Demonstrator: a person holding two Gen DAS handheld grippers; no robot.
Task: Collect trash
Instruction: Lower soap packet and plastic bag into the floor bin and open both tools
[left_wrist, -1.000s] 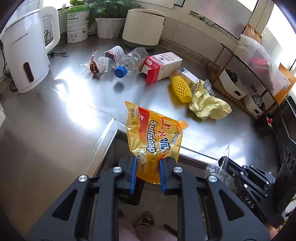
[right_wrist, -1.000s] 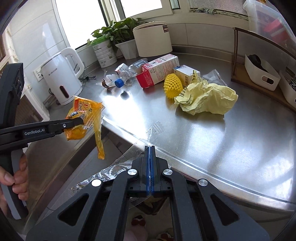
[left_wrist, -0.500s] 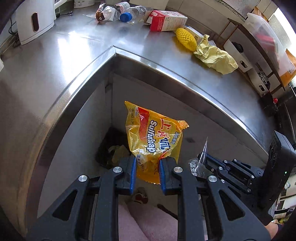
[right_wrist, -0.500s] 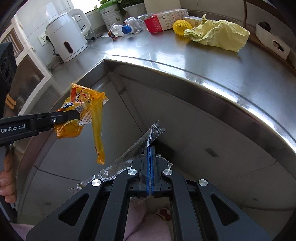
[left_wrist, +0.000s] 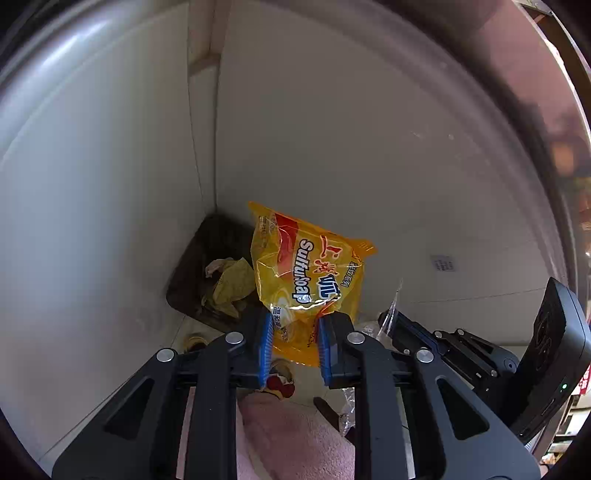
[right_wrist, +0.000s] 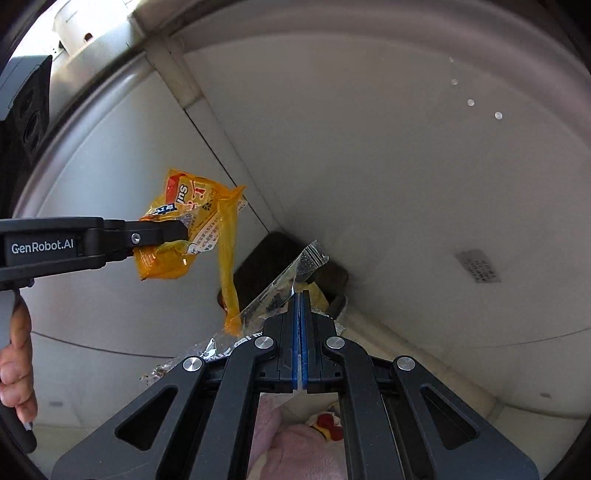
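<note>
My left gripper (left_wrist: 294, 326) is shut on a yellow soap wrapper (left_wrist: 306, 273), whose lower part is pinched between the blue pads. The same wrapper (right_wrist: 184, 229) hangs from that gripper (right_wrist: 177, 232) at the left of the right wrist view. My right gripper (right_wrist: 300, 295) is shut on a clear plastic wrapper (right_wrist: 288, 284) that trails out to the left. Both point steeply down toward a dark bin (left_wrist: 207, 273) in the floor corner, with crumpled yellow paper (left_wrist: 231, 284) inside. The bin (right_wrist: 266, 258) lies just beyond the right gripper's tips.
Pale cabinet panels (left_wrist: 351, 129) meet in a corner behind the bin. The steel counter edge (left_wrist: 55, 74) curves overhead. A hand (right_wrist: 16, 369) grips the left handle. Pink trouser legs (left_wrist: 295, 435) and slippers (right_wrist: 325, 424) are below the grippers.
Both grippers have dropped from counter height to below its edge, down toward the bin. The countertop and its trash have left view. Each grip is unchanged.
</note>
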